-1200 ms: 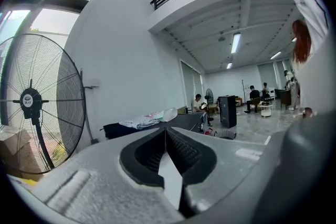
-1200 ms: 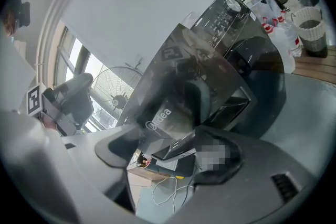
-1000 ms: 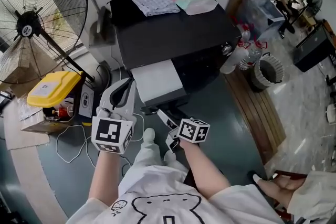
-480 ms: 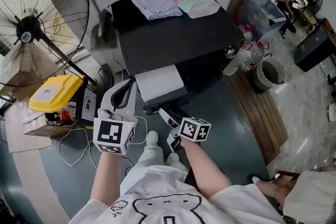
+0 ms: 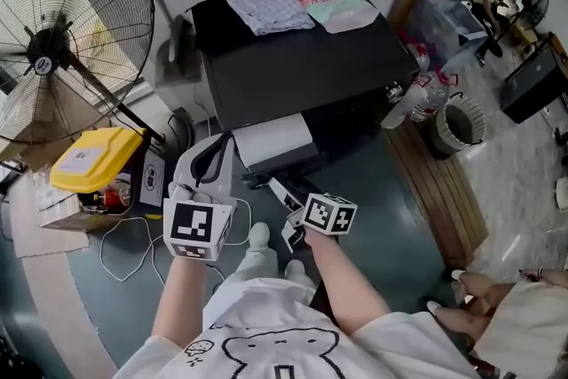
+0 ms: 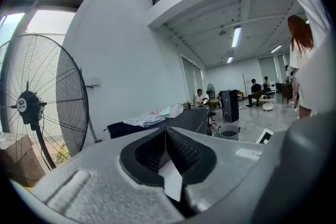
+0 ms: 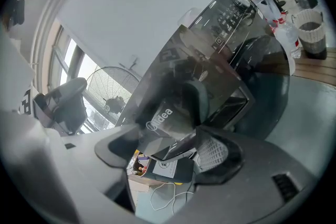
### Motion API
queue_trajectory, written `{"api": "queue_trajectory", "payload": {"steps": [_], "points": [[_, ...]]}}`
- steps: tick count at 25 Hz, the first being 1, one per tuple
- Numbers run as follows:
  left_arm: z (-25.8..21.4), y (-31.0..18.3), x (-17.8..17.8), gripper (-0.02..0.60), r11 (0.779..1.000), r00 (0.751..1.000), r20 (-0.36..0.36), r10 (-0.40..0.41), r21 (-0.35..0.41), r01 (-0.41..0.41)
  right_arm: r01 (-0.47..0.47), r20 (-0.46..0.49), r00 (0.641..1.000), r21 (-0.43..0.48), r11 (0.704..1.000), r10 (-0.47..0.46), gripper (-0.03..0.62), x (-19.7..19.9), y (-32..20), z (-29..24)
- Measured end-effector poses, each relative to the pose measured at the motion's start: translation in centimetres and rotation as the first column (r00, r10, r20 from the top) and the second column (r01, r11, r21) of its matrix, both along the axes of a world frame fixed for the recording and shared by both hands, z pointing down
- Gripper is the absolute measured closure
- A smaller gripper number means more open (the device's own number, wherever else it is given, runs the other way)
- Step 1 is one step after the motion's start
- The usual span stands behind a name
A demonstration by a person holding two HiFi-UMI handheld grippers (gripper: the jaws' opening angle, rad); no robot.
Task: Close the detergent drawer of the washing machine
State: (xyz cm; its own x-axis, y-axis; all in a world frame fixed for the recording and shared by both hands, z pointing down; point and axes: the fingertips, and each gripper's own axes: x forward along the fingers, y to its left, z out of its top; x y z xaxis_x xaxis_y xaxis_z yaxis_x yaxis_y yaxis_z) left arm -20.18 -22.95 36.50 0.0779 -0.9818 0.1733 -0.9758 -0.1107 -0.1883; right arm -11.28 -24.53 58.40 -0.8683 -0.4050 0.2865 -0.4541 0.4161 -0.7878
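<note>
Grey floor [image 5: 377, 191] fronts washing machine [image 5: 302, 67]; detergent drawer [image 5: 271, 138] sticks out, front edge between wide-apart right gripper [image 7: 168, 152]; left gripper [image 6: 166, 136] closed, empty.

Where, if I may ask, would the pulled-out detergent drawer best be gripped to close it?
Probably the front panel of the detergent drawer, approached from the front: the drawer juts out toward the person, and the right gripper faces that panel with jaws apart.

Black washing machine [image 5: 302, 67], white detergent drawer [image 5: 271, 138]
</note>
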Motion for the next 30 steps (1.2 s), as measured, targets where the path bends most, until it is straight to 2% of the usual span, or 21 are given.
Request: {"api": "queue_trajectory", "payload": {"steps": [30], "points": [[1.0, -3.3, -4.1, 0.563, 1.0, 1.0, 0.005, -0.011, -0.023, 0.011, -0.001, -0.017, 1.0, 0.022, 1.0, 0.002, 0.269, -4.0, -5.0, -0.1]]}}
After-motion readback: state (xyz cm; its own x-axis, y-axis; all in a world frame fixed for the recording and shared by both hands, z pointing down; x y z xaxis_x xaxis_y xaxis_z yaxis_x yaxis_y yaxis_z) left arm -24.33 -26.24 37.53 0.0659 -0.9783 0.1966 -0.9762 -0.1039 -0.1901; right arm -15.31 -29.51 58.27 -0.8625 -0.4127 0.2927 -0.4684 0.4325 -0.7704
